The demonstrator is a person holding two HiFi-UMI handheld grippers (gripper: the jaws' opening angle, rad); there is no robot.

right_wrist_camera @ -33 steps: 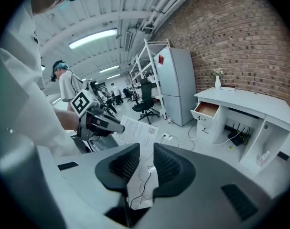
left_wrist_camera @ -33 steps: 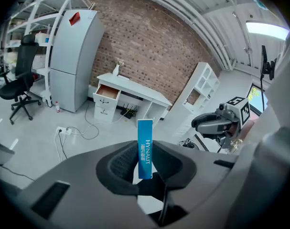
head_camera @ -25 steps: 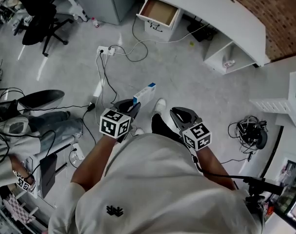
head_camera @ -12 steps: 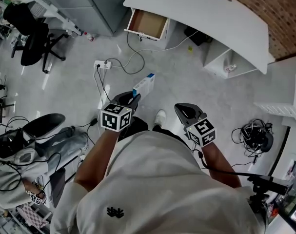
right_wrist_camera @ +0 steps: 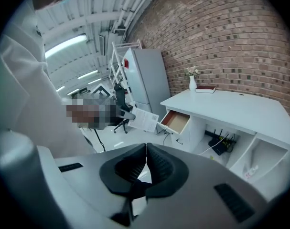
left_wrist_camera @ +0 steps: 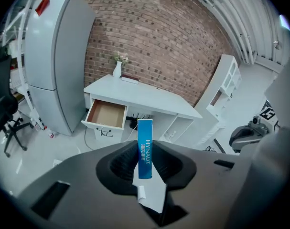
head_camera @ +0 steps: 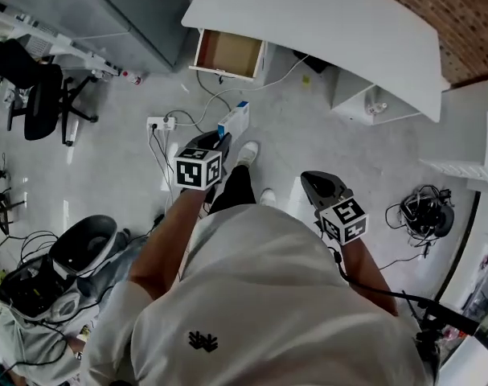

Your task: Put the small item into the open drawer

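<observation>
As the person closes in on the white table (head_camera: 324, 22), the open drawer (head_camera: 227, 52) lies nearer, ahead of the left claw (head_camera: 217, 145), still clenched on the small blue box (head_camera: 233, 121). The right claw (head_camera: 314, 185) hangs shut, empty; a power strip (head_camera: 159, 123) and cables (head_camera: 205, 101) litter the floor (head_camera: 308, 127) before the drawer.

The box (left_wrist_camera: 145, 149) is glossy blue cardboard, the desk (left_wrist_camera: 149, 98) smooth matt white, its drawer (left_wrist_camera: 106, 114) bare brown wood inside, the wall (left_wrist_camera: 159, 42) rough brick.
</observation>
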